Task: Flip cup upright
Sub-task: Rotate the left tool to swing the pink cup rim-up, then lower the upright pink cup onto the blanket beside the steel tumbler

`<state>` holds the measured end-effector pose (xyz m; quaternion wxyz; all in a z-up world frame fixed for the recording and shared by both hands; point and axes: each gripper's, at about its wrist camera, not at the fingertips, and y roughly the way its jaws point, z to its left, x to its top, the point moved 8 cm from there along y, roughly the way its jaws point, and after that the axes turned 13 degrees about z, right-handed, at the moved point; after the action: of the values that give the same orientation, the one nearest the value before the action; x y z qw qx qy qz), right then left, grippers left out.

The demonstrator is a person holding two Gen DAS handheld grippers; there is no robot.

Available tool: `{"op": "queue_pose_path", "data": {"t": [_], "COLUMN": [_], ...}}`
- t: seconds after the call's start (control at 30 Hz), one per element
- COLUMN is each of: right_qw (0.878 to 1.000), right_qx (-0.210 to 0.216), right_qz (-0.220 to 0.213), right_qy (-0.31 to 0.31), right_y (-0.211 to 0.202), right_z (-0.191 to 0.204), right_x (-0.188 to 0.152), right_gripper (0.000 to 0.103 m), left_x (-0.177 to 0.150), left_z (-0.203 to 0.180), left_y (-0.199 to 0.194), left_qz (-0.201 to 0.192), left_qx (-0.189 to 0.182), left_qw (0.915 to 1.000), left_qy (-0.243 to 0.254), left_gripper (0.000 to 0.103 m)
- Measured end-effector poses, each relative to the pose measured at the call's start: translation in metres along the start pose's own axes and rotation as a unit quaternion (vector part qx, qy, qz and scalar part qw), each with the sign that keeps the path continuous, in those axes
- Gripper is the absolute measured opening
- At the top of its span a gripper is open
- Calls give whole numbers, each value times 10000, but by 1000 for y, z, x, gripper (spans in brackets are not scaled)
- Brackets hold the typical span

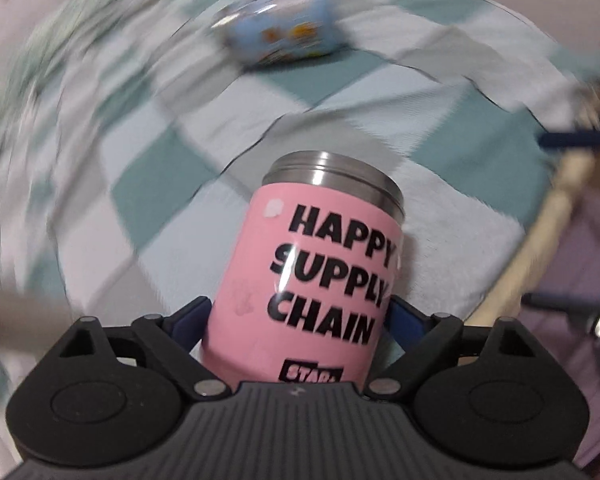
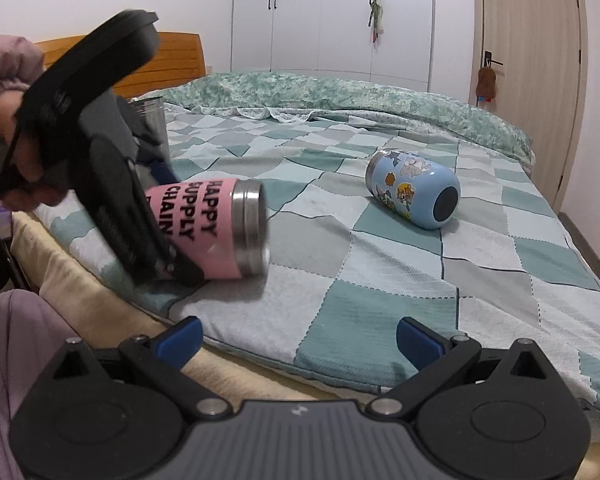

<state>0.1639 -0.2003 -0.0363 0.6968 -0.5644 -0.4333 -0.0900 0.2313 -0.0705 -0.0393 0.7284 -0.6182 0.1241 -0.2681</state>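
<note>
Closest to me, the right gripper hangs over the near edge of the bed, blue fingers spread wide apart with nothing between them. Just past it the left gripper is clamped on the pink cup, the one with HAPPY SUPPLY CHAIN printed on it, gripping around the lower body. From the right wrist view that cup is tipped on its side, steel rim pointing toward the middle of the bed, low over the checkered quilt. Further out a blue sticker cup lies on its side on the quilt, well apart. White wardrobe at the back.
</note>
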Motion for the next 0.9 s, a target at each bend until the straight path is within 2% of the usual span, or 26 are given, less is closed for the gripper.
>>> {"op": "queue_pose_path", "data": {"t": [0.1, 0.17, 0.33, 0.5, 0.63, 0.73, 0.8, 0.9], "right_qw": [9999, 9998, 9989, 9982, 9982, 9983, 9984, 9986], "right_qx": [87, 168, 350, 441, 447, 415, 369, 292], "right_qz": [-21, -45, -146, -182, -221, -258, -273, -292], "right_qy": [-57, -118, -261, -353, -330, -323, -342, -338], "right_y": [4, 7, 13, 17, 17, 15, 14, 12], "right_z": [0, 1, 6, 8, 5, 2, 0, -3], "right_x": [4, 8, 18, 24, 25, 27, 28, 30], "right_gripper": [103, 103, 103, 103, 103, 103, 103, 103], "left_x": [-15, -26, -51, -66, -62, -48, -38, -25], "left_z": [10, 15, 31, 40, 42, 43, 43, 41], "left_y": [-4, -7, -11, -13, -13, -17, -20, -16], "left_qz": [316, 466, 578, 473, 531, 438, 372, 389], "left_qx": [-174, -348, -896, -1195, -1183, -893, -708, -660], "left_qw": [9967, 9910, 9615, 9363, 9400, 9561, 9651, 9696], "left_qy": [-721, -1210, -2534, -3268, -3156, -2757, -2493, -2322], "left_gripper": [91, 91, 91, 91, 91, 103, 103, 103]}}
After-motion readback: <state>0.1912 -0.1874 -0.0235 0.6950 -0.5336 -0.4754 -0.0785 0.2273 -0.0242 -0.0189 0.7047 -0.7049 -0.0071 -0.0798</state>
